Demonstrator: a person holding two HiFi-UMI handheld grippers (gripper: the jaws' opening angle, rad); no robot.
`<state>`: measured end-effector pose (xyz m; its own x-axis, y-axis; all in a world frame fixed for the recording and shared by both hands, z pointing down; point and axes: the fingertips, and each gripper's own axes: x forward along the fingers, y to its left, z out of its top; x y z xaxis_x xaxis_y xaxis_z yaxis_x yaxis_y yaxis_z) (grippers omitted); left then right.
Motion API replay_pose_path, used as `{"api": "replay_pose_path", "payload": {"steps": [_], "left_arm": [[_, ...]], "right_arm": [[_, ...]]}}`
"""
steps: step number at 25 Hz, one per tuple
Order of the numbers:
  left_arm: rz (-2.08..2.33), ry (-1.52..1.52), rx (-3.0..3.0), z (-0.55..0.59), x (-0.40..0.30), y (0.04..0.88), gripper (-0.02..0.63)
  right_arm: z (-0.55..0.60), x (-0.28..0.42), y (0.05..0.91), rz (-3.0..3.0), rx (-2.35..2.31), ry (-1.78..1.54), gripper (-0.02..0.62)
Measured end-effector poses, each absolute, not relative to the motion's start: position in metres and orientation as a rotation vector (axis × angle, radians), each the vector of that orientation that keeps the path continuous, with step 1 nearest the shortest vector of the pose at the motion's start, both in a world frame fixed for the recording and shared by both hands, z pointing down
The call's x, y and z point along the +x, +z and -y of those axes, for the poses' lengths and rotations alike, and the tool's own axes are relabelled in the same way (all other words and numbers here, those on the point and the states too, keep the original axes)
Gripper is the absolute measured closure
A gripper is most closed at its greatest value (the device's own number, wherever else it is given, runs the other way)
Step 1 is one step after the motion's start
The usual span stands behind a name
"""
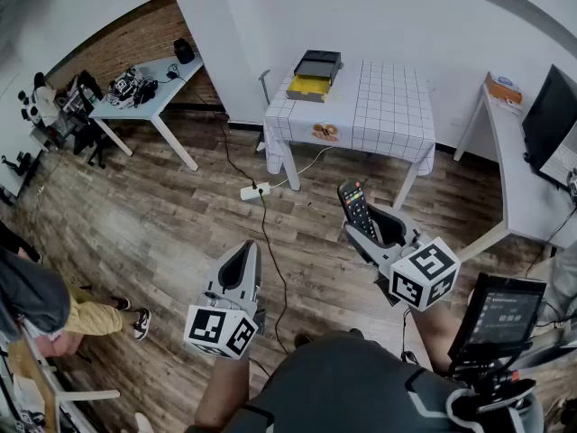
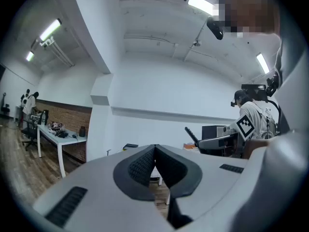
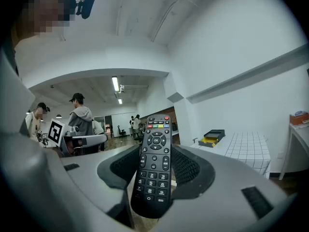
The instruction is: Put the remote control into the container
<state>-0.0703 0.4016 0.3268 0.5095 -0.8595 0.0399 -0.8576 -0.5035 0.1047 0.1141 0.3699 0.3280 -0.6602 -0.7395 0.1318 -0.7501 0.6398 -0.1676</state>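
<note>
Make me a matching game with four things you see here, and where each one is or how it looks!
Things:
1. remote control
2. container
3. power strip
4. left gripper

Places or states:
A. on the wooden floor
B. jaws shut, nothing between them
C. on the checked table
D. clamped in the right gripper

Pairs: 1-D, 2-C, 3-A, 4-B

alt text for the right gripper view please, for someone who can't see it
A black remote control stands upright, buttons toward the camera, clamped in the right gripper. Behind, at right, a black and yellow container sits on a white checked table; people stand at left.
</note>
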Motion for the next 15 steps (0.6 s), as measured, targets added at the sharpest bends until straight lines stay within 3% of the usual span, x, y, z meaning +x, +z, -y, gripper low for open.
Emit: {"api": "replay_pose_path", "payload": {"steps": [15], "left_arm": [[1.455,-0.022,2.649,-0.405,-0.067,0.322,0.597]], "right_arm": [[-0.371,0.102,0.329,2.821,1.267,0.343,0.377]]}}
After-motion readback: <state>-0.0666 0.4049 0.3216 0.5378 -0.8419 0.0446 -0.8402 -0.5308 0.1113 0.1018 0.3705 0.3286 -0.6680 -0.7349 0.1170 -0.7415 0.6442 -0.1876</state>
